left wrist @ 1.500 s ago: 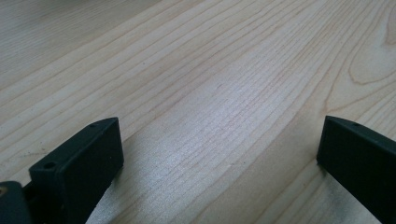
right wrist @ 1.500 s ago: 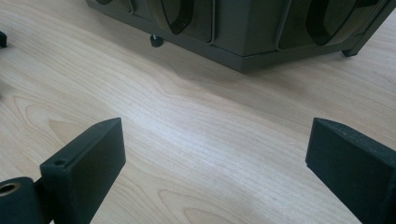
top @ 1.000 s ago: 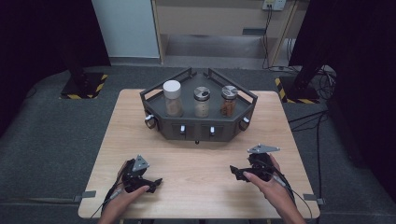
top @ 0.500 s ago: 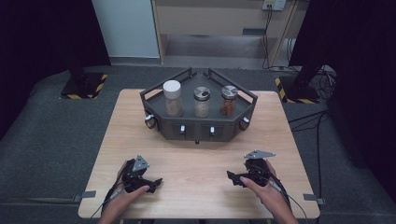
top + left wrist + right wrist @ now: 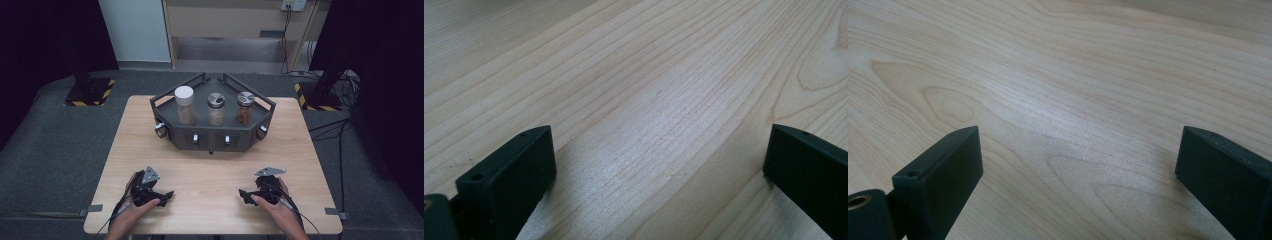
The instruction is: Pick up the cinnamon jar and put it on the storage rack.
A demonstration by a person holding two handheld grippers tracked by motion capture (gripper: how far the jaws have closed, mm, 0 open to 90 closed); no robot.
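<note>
My three jars, white-lidded jar (image 5: 185, 105), middle jar (image 5: 216, 108) and right-hand jar (image 5: 245, 107), stand untouched in the dark rack (image 5: 215, 137) mid-table; nothing looks begun. My left tool (image 5: 161, 194) and right tool (image 5: 246, 195) sit low over bare table (image 5: 210, 185), well apart from the rack, jaws wide, holding nothing.

Pale wood, dark matt plastic, clear jars

The table (image 5: 210, 170) is light wood with fine, wavy grain and a smooth, softly sheened finish. The left gripper (image 5: 167, 194) and right gripper (image 5: 242, 194) near the near edge have matt black jaws that look like plastic, each topped with a dull grey plate. At the far side the rack (image 5: 212, 139) looks dark grey and matt; its three clear jars (image 5: 216, 112) carry one matt white lid and two shiny metallic ones.
</note>
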